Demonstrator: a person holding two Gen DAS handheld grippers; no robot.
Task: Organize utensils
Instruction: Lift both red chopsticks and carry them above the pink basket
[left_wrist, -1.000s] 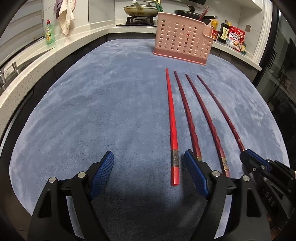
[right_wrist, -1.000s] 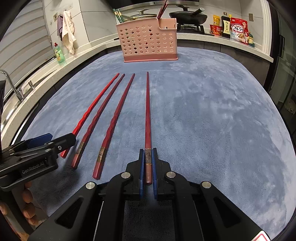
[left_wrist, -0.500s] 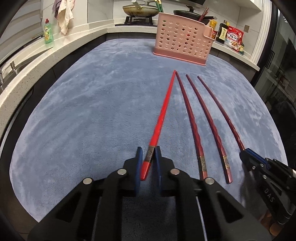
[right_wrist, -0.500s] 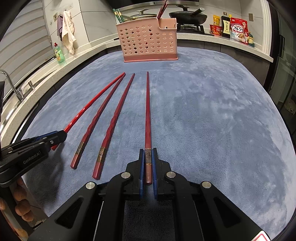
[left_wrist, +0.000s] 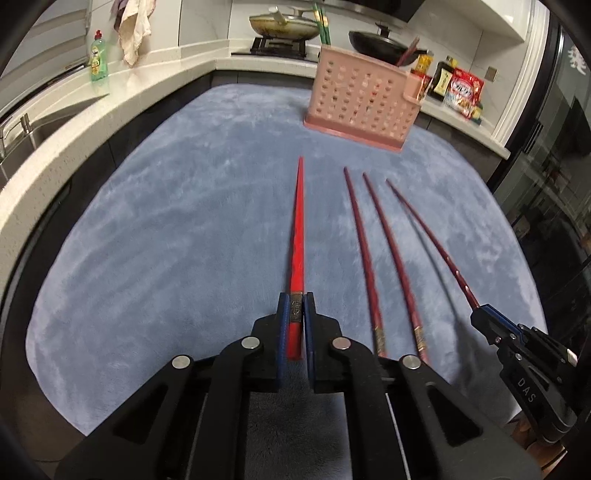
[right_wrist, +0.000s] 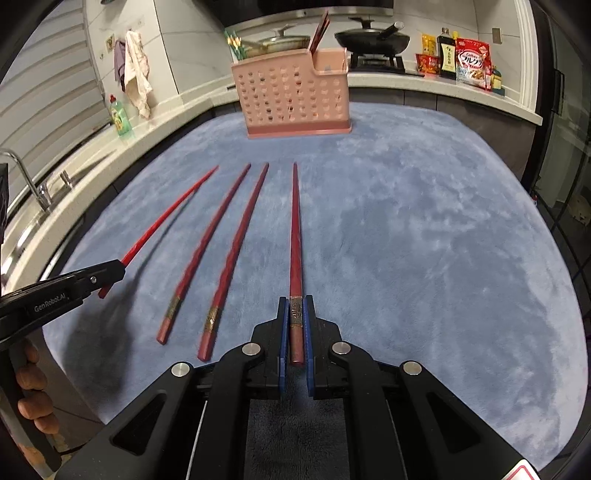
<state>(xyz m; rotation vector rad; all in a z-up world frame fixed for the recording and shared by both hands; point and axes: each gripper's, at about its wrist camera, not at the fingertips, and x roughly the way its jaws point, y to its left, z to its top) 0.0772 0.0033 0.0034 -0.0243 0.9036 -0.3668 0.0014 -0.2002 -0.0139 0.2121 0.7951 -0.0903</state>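
Since half a second ago the left gripper (left_wrist: 295, 306) has lifted and swung its bright red chopstick (left_wrist: 297, 236) away from the neighbouring pair, so the stick now points straight ahead with its tip raised off the blue mat (left_wrist: 166, 240) and a shadow showing beneath it in the right wrist view; the right gripper (right_wrist: 296, 310) has likewise raised its own darker red chopstick (right_wrist: 295, 236), and the pink perforated utensil holder (right_wrist: 295, 96) now appears nearer in both views. The left gripper's jaws are pressed narrow against the bright chopstick just at its metal-banded butt end, the stick running forward between the blue pads (left_wrist: 282, 325). The right gripper's jaws are equally closed around the banded end of the darker chopstick. Between the two held sticks, two more dark red chopsticks (right_wrist: 205, 254) (right_wrist: 236, 251) lie flat on the mat, side by side and nearly parallel, their thick banded ends toward the cameras and tips toward the holder. The holder stands upright at the far edge of the mat, well apart from the chopstick tips, with red chopsticks (right_wrist: 319, 33) in its small side compartment and green ones (right_wrist: 232, 42) at the other end. Behind it on the counter sit a lidded pan (right_wrist: 277, 42), a black wok (right_wrist: 371, 38), and a green dish soap bottle (right_wrist: 120, 116) near the sink.
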